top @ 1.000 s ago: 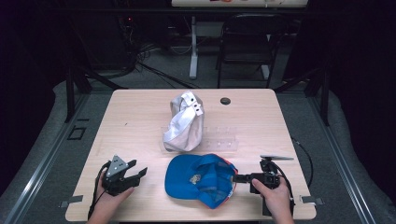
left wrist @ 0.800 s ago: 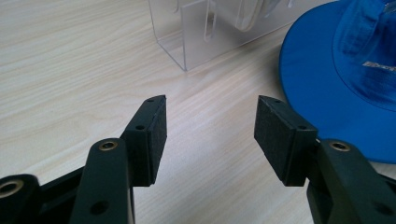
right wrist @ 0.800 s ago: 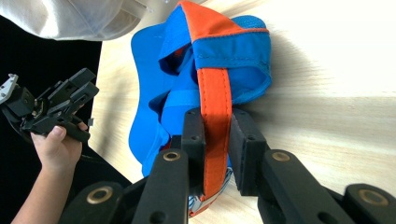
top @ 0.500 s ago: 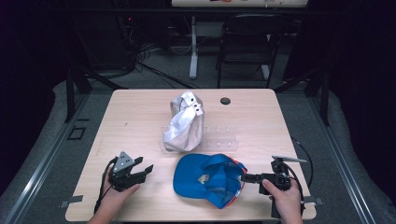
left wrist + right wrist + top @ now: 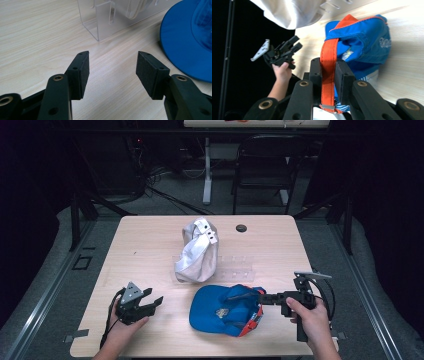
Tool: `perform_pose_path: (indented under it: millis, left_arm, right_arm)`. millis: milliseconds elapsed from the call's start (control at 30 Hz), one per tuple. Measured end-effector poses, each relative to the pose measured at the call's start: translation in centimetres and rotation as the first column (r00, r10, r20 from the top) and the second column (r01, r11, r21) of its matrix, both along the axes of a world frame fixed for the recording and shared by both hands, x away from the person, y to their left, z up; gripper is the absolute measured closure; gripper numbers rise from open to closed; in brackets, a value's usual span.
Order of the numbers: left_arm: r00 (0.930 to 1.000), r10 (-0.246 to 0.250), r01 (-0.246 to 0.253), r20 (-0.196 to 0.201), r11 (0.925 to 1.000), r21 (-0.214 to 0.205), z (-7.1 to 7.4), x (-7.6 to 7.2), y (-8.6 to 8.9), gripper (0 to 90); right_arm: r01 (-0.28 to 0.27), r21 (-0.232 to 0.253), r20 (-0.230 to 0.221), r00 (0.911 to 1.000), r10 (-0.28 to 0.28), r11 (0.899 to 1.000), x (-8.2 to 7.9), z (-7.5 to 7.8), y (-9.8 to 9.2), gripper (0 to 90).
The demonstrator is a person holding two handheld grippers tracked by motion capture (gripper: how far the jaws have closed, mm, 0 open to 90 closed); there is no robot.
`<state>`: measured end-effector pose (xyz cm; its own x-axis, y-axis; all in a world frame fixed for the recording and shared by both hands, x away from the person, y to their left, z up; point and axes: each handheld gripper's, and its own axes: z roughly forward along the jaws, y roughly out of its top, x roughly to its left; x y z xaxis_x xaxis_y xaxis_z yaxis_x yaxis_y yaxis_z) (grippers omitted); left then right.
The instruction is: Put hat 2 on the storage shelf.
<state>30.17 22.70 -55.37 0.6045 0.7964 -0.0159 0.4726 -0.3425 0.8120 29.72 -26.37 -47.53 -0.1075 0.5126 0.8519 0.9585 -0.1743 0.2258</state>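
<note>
We are looking at a blue cap (image 5: 222,309) lying on the near part of a light wooden table (image 5: 150,245), toward its right side, with its brim pointing left and its back turned toward the person's right hand. An orange strap (image 5: 328,67) at the back of the cap is being pinched between the two black jaws of the right gripper (image 5: 260,298), which are pressing together on it; in the right gripper view the strap is running straight down between the pads (image 5: 342,75), and the blue crown is bunching up just beyond them. The right gripper is reaching in level from the right, with the person's right hand (image 5: 310,315) wrapping its handle near the table's right edge. Just behind the cap, a clear plastic stand (image 5: 235,267) is sitting on the table, and a white cap (image 5: 197,252) is resting on its left end, tilting upward. A small dark round disc (image 5: 241,228) is lying near the far edge of the table. Well apart from the blue cap, at the near left, the left gripper (image 5: 155,301) is resting in the person's left hand (image 5: 125,322), its jaws standing spread wide with nothing between them; in the left gripper view we are seeing bare wood between the pads (image 5: 83,72), the clear stand ahead and the blue brim off to the right. Beyond the table, a dark folding chair (image 5: 265,170) is standing on a grey floor.
</note>
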Motion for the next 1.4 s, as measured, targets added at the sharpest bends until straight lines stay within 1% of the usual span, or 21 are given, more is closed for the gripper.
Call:
perform_pose_path:
  millis: [67, 100, 233, 367, 400, 467, 500, 533, 567, 633, 767, 800, 833, 933, 967, 1000, 1167, 1200, 1233, 1333, 1400]
  left_arm:
    - [1.0000, 0.001, -0.001, 0.001, 1.0000, -0.001, 0.0, 0.0, 0.0, 44.8]
    - [1.0000, -0.001, 0.001, 0.003, 0.9999, -0.010, -0.1, 0.1, 0.1, 44.8]
    - [1.0000, 0.002, -0.002, 0.001, 0.9999, -0.014, 0.0, 0.1, 0.3, 44.7]
    - [0.9999, 0.010, -0.010, -0.002, 0.9999, -0.013, 0.0, 0.1, 0.5, 44.7]
    - [0.9999, 0.010, -0.010, -0.002, 0.9999, -0.013, 0.0, 0.1, 0.5, 44.7]
    - [1.0000, 0.008, -0.008, -0.002, 0.9998, -0.016, 0.1, 0.1, 0.6, 44.7]
    - [0.9999, 0.014, -0.014, 0.005, 0.9997, -0.020, 0.0, 0.2, 0.6, 44.7]
    - [0.9999, 0.013, -0.013, -0.003, 0.9998, -0.017, 0.1, 0.1, 0.7, 44.7]
    - [0.9999, 0.016, -0.016, -0.001, 0.9997, -0.019, 0.0, 0.1, 0.7, 44.7]
    - [0.9999, 0.016, -0.016, -0.001, 0.9996, -0.023, 0.0, 0.2, 0.7, 44.7]
    - [0.9998, 0.018, -0.018, -0.004, 0.9998, -0.012, 0.0, 0.1, 0.9, 44.7]
    - [0.9997, 0.022, -0.022, -0.005, 0.9996, -0.017, 0.0, 0.1, 0.9, 44.7]
    - [0.9996, 0.028, -0.028, 0.002, 0.9994, -0.020, 0.0, 0.1, 0.9, 44.7]
    - [0.9997, 0.025, -0.024, 0.002, 0.9995, -0.020, 0.0, 0.1, 1.0, 44.7]
    - [0.9996, 0.028, -0.029, -0.008, 0.9995, -0.015, 0.0, 0.0, 1.1, 44.7]
    - [0.9996, 0.025, -0.025, -0.008, 0.9996, -0.011, 0.0, 0.0, 1.1, 44.7]
    - [0.9996, 0.030, -0.030, -0.001, 0.9994, -0.016, 0.0, 0.0, 1.2, 44.7]
    - [0.9996, 0.030, -0.030, -0.001, 0.9994, -0.016, 0.0, 0.0, 1.2, 44.7]
    - [0.9995, 0.033, -0.033, -0.002, 0.9993, -0.016, 0.0, 0.0, 1.2, 44.7]
    - [0.9995, 0.032, -0.032, -0.008, 0.9994, -0.011, 0.0, -0.1, 1.3, 44.7]
    - [0.9994, 0.035, -0.035, -0.005, 0.9993, -0.012, 0.0, -0.1, 1.4, 44.7]
  right_arm:
    - [-0.004, 0.004, -0.012, 0.9999, 0.004, 1.000, 0.3, 0.8, 0.1, 77.9]
    - [-0.013, 0.013, -0.010, 0.9999, 0.013, 1.000, 0.4, 1.0, 0.1, 77.8]
    - [-0.014, 0.005, -0.022, 0.9997, 0.014, 1.000, 1.0, 2.5, 0.4, 77.8]
    - [-0.014, -0.004, -0.015, 0.9998, 0.014, 1.000, 1.6, 4.5, 0.8, 77.8]
    - [-0.014, -0.004, -0.015, 0.9998, 0.014, 1.000, 1.6, 4.5, 0.8, 77.8]
    - [-0.030, -0.011, -0.008, 0.9995, 0.030, 0.999, 2.1, 5.9, 1.1, 77.8]
    - [-0.031, -0.016, -0.010, 0.9995, 0.031, 0.999, 2.2, 6.3, 1.3, 77.8]
    - [-0.032, -0.022, -0.006, 0.9995, 0.032, 0.999, 2.3, 6.5, 1.5, 77.8]
    - [-0.036, -0.043, -0.008, 0.9993, 0.036, 0.998, 2.4, 7.1, 1.7, 77.8]
    - [-0.043, -0.055, -0.004, 0.9991, 0.043, 0.998, 2.6, 7.6, 1.8, 77.8]
    - [-0.044, -0.019, 0.000, 0.9990, 0.044, 0.999, 3.1, 8.6, 2.0, 77.8]
    - [-0.048, -0.012, 0.001, 0.9989, 0.048, 0.999, 3.2, 8.8, 2.0, 77.8]
    - [-0.044, -0.010, 0.001, 0.9990, 0.044, 0.999, 3.2, 9.0, 2.0, 77.8]
    - [-0.047, -0.013, -0.001, 0.9989, 0.047, 0.999, 3.5, 9.5, 2.0, 77.8]
    - [-0.046, -0.015, 0.000, 0.9989, 0.046, 0.999, 3.5, 9.7, 2.0, 77.9]
    - [-0.049, -0.013, -0.001, 0.9988, 0.049, 0.999, 3.6, 9.9, 2.0, 77.9]
    - [-0.040, -0.004, -0.010, 0.9991, 0.040, 0.999, 3.8, 11.2, 1.5, 77.9]
    - [-0.040, -0.004, -0.010, 0.9991, 0.040, 0.999, 3.8, 11.2, 1.5, 77.9]
    - [-0.034, -0.004, -0.005, 0.9994, 0.034, 0.999, 3.8, 11.8, 1.3, 77.8]
    - [-0.026, -0.010, 0.003, 0.9997, 0.026, 1.000, 3.8, 12.6, 0.9, 77.9]
    - [-0.011, -0.004, 0.007, 0.9999, 0.011, 1.000, 3.8, 13.1, 0.6, 77.9]
